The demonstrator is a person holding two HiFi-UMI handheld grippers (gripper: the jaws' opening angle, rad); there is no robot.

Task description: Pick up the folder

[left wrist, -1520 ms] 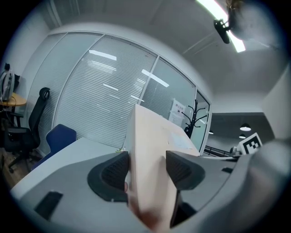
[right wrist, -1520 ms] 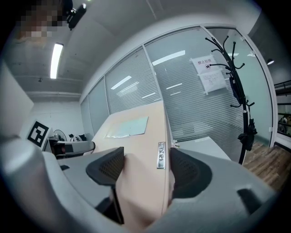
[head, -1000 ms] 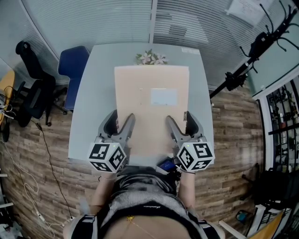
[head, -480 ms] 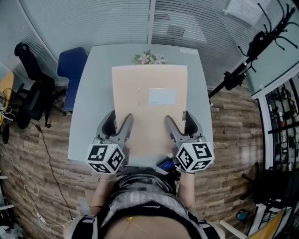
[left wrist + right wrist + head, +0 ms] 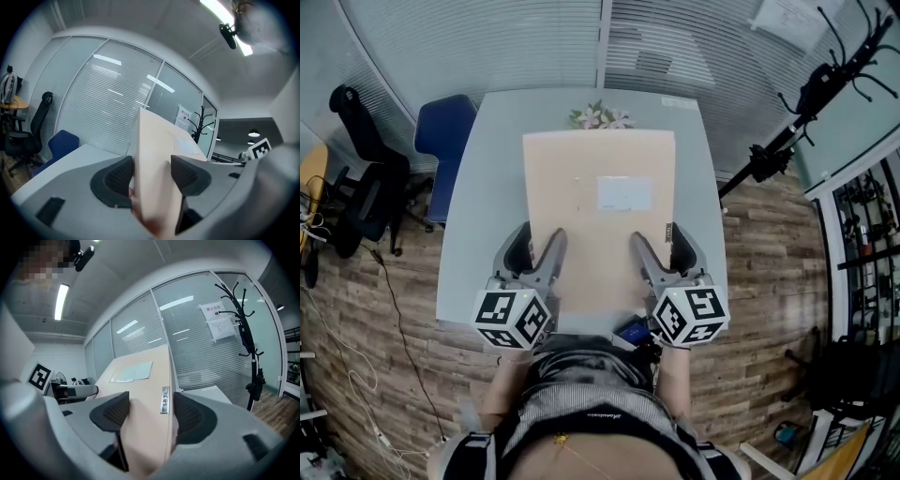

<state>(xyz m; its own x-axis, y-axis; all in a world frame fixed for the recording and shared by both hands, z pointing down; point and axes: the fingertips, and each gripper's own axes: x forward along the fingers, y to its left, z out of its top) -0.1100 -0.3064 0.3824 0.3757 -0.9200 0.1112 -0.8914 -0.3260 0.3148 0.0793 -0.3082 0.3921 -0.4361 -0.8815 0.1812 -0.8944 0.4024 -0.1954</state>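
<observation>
Beige folder (image 5: 598,216) held approx. level above grey tabletop (image 5: 483,197), long side running away from me. I have L gripper (image 5: 540,246) on its near-left edge and R gripper (image 5: 660,246) on its near-right edge, beside a small metal clasp (image 5: 164,399). Both sets of jaws are closed on the folder, pads against its faces. Far edge reaches flowers (image 5: 602,116); blue chair (image 5: 441,141) at tabletop's left.

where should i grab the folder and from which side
Take the folder by its two long side edges near its near end, coming in from the person's side. It is broad and flat, so one grip per edge keeps it level. The left gripper and right gripper clamp there.
</observation>
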